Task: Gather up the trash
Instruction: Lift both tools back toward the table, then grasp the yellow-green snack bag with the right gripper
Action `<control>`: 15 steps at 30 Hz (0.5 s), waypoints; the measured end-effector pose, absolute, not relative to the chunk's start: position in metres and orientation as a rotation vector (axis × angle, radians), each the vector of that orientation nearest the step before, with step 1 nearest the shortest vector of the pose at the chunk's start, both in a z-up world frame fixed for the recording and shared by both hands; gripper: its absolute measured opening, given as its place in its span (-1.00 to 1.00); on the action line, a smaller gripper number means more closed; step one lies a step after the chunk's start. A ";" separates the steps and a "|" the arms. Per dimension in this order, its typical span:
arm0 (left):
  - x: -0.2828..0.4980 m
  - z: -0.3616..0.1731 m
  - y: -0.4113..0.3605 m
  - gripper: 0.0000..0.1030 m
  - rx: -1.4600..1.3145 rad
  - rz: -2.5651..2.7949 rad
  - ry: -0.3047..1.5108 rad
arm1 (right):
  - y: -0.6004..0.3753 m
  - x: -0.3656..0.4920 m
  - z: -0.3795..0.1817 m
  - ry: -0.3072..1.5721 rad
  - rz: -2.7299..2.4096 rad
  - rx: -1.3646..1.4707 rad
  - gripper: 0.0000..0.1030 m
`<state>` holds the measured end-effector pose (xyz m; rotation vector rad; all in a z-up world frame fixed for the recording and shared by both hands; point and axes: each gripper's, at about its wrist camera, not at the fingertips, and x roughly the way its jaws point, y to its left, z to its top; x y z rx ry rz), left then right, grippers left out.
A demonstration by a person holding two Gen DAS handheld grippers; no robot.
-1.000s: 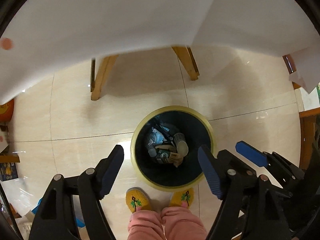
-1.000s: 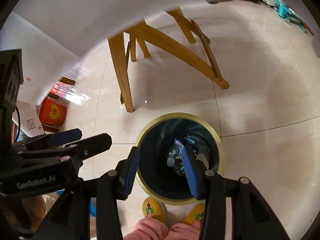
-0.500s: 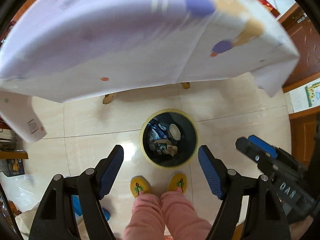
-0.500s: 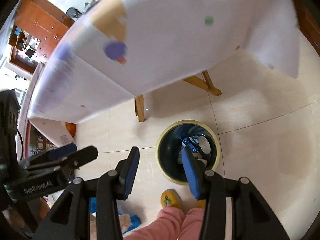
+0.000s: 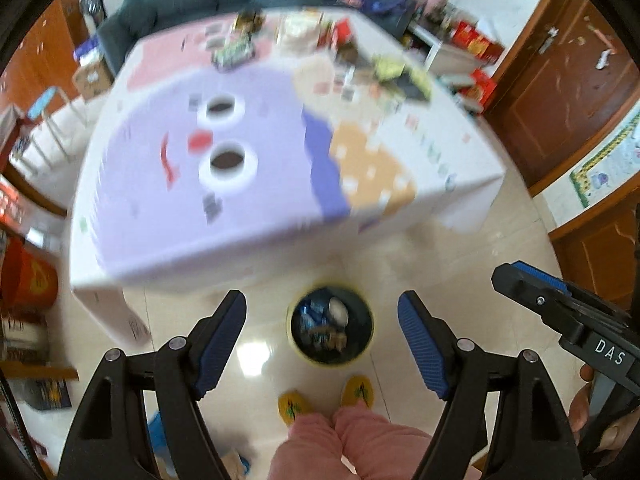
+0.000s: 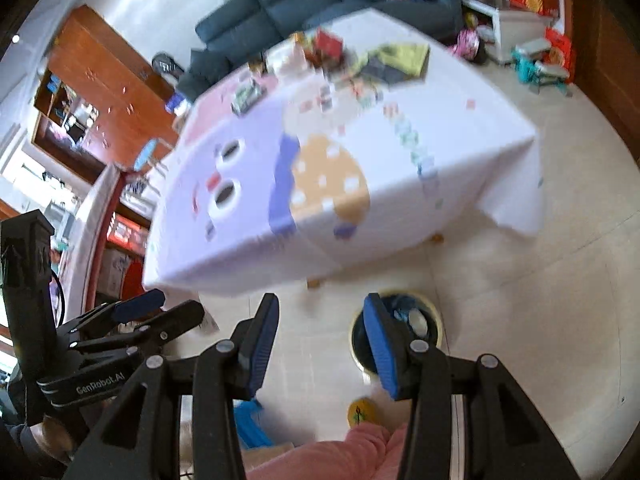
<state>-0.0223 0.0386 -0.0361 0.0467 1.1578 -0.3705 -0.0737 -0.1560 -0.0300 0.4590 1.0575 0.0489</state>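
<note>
Change: I am lifting both grippers away from the bin (image 5: 331, 326); it is looking smaller and lower between my fingers than a second ago, and the table (image 5: 280, 152), earlier seen from under its edge, is now showing its top.
Left gripper (image 5: 322, 340): I am holding its fingers wide apart with nothing between the pads; through the gap only the bin far below is showing.
Right gripper (image 6: 320, 344): I am keeping its fingers part-way apart, also empty; the bin (image 6: 416, 322) is sitting behind and just outside its right finger.
Bin: it is standing on the floor below the near table edge, in front of the person's slippers (image 5: 294, 406), already holding wrappers and a cup.
Trash left (image 5: 240, 50): blurred packets and boxes are lying at the far end of the table, well beyond and above both sets of fingertips.
Key relation: the trash is lying ahead of the fingers across the tabletop, not below them any more. The near half of the cloth is looking bare, so I am judging that the coming move is a forward reach.
Nearer hand: the green packet is lying ahead and slightly left of my left fingers, so that hand is looking nearer. The yellow clutter (image 6: 400, 58) is lying ahead and right of my right fingers.
Long axis: too blurred for me to tell.
</note>
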 end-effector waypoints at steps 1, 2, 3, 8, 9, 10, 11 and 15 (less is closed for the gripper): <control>-0.018 -0.027 0.039 0.52 0.051 -0.382 1.134 | -0.158 -0.071 -0.022 1.036 0.037 0.459 -0.13; -0.015 -0.021 0.037 0.56 0.054 -0.389 1.116 | -0.157 -0.069 -0.015 1.018 0.023 0.460 -0.13; -0.011 -0.013 0.035 0.59 0.057 -0.395 1.098 | -0.159 -0.067 -0.008 1.003 0.009 0.465 -0.13; 0.010 0.021 0.033 0.59 0.055 -0.428 1.039 | -0.168 -0.051 0.018 0.961 -0.034 0.480 -0.09; 0.015 0.025 0.031 0.60 0.056 -0.434 1.034 | -0.170 -0.047 0.021 0.957 -0.040 0.476 0.01; 0.020 0.029 0.028 0.62 0.059 -0.440 1.030 | -0.172 -0.042 0.024 0.953 -0.044 0.477 0.11; 0.028 0.033 0.024 0.64 0.065 -0.443 1.027 | -0.174 -0.040 0.025 0.951 -0.044 0.480 0.14; 0.058 0.041 0.004 0.77 0.077 -0.446 1.011 | -0.192 -0.010 0.027 0.972 -0.033 0.524 0.18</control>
